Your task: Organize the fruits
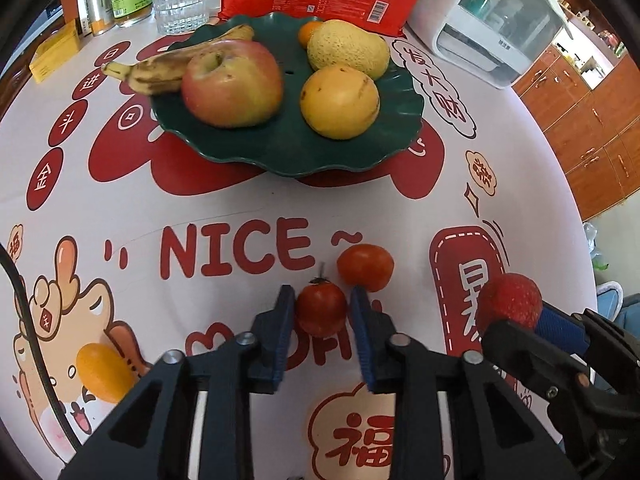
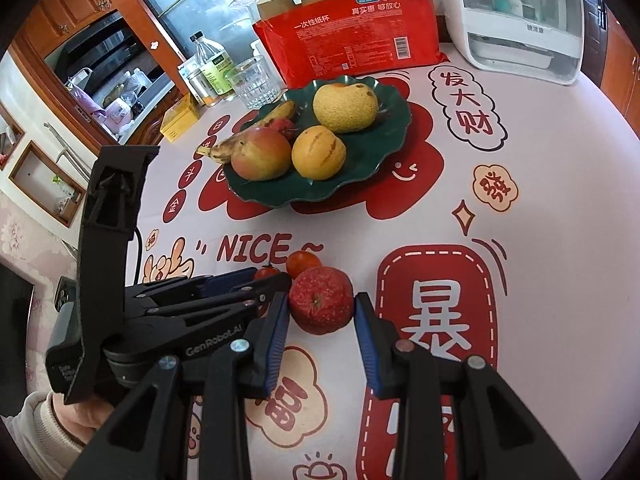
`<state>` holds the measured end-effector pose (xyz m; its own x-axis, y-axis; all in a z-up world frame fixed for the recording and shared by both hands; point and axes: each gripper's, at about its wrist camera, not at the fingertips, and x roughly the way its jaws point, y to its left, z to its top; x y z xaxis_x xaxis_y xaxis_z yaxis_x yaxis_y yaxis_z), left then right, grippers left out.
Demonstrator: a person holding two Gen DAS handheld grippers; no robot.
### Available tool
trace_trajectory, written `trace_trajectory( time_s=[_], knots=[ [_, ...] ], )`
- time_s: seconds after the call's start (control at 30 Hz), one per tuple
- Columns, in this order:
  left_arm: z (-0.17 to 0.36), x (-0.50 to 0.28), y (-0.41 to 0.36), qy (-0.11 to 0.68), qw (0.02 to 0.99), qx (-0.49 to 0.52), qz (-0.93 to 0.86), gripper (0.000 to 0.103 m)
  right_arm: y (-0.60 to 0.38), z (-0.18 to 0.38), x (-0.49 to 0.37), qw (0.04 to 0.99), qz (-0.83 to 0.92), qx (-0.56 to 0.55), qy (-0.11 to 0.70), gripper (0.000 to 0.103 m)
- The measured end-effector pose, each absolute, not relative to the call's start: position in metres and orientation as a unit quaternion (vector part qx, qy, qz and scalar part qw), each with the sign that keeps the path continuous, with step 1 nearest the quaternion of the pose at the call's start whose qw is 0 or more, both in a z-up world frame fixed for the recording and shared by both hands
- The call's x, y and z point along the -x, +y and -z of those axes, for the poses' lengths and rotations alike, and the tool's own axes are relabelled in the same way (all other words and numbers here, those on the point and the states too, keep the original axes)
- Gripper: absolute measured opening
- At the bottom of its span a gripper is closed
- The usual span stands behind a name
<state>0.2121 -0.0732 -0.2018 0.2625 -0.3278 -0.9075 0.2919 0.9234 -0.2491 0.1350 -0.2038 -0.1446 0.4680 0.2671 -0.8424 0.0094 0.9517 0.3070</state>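
A dark green plate point(image 1: 288, 148) holds a banana point(image 1: 160, 70), an apple point(image 1: 232, 82), a yellow fruit point(image 1: 340, 102), a pale melon-like fruit point(image 1: 348, 50) and a small orange point(image 1: 310, 32). My left gripper point(image 1: 322, 312) is shut on a small red tomato point(image 1: 321, 308) at table level. A second tomato point(image 1: 365, 267) lies just beyond it. My right gripper point(image 2: 321, 312) is shut on a red wrinkled fruit point(image 2: 321, 300), seen also in the left wrist view point(image 1: 510, 306). A small yellow fruit point(image 1: 105, 372) lies on the table at the near left.
A red package point(image 2: 352, 36), a drinking glass point(image 2: 256, 82), a bottle point(image 2: 212, 66), a tin point(image 2: 200, 84) and a yellow box point(image 2: 180, 118) stand behind the plate point(image 2: 360, 160). A white appliance point(image 2: 520, 16) stands at the back right. The table edge point(image 1: 576, 216) curves on the right.
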Motion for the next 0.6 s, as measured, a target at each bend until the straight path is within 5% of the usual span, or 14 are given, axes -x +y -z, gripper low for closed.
trace_trajectory(
  time_s=[0.3,0.6],
  knots=[
    [0.197,-0.21,-0.073,0.568,0.799,0.018,0.199,0.024,-0.2,0.142,-0.139,0.847,-0.08,-0.135,0.507,0.033],
    [0.133,-0.222,-0.062,0.527,0.822,0.014,0.215,0.024,-0.191,0.122,-0.154,0.858,-0.093,-0.111,0.492,0.033]
  ],
)
